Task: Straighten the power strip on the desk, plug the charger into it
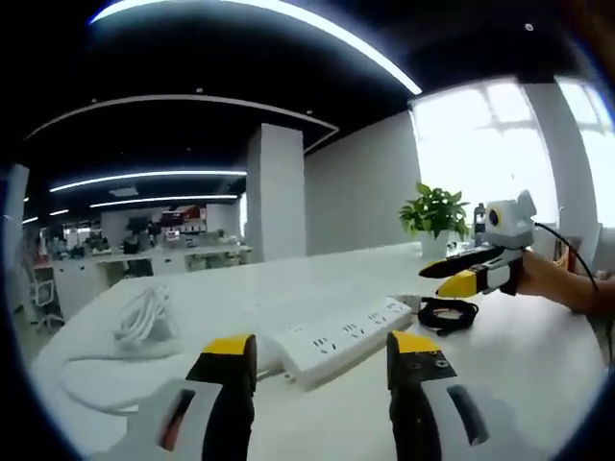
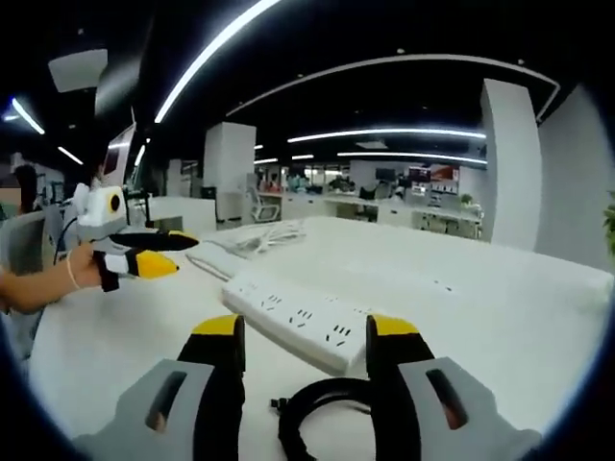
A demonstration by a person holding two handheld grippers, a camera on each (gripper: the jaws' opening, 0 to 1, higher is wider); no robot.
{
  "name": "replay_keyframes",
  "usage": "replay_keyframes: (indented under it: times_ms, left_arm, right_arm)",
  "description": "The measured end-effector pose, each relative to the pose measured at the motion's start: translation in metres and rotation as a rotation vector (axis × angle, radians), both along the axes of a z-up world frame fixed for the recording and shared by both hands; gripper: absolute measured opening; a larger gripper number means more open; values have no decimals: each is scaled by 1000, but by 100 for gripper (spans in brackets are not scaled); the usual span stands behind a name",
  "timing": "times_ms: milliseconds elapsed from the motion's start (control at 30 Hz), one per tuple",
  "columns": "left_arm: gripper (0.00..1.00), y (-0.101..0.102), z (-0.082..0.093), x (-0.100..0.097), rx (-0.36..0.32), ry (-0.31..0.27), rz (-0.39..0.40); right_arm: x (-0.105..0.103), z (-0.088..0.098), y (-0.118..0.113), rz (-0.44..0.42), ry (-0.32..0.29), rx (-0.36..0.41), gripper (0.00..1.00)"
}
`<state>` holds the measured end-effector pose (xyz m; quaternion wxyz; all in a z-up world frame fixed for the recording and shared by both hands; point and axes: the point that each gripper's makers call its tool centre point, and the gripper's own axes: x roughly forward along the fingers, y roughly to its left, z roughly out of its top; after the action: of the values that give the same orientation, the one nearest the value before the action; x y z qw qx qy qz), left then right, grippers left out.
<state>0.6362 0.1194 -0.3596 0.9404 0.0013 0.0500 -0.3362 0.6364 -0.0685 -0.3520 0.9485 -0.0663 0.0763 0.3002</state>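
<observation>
A white power strip lies slantwise on the white desk, just beyond my left gripper, which stands open with nothing between its jaws. A coiled black cable lies at the strip's right end. My right gripper comes in from the right above that cable, held by a hand. In the right gripper view, the power strip lies just ahead of my open right gripper. The black cable sits between and below its jaws. The left gripper hovers at the left.
A bundle of white cord lies at the left of the desk, and the white cord also lies beyond the strip in the right gripper view. A potted plant stands at the far edge by the window. Office desks fill the background.
</observation>
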Motion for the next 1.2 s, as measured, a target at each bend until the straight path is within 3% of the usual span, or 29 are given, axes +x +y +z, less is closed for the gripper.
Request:
replay_keyframes:
  times_ms: [267, 1000, 1200]
  left_arm:
    - [57, -7, 4, -10, 13, -15, -30]
    - [57, -5, -10, -18, 65, -10, -33]
    - [57, -10, -17, -25, 86, -2, -51]
  right_arm:
    - [-9, -2, -1, 20, 3, -15, 51]
    - [-12, -7, -24, 7, 15, -63, 56]
    - [-18, -17, -22, 59, 81, -75, 57]
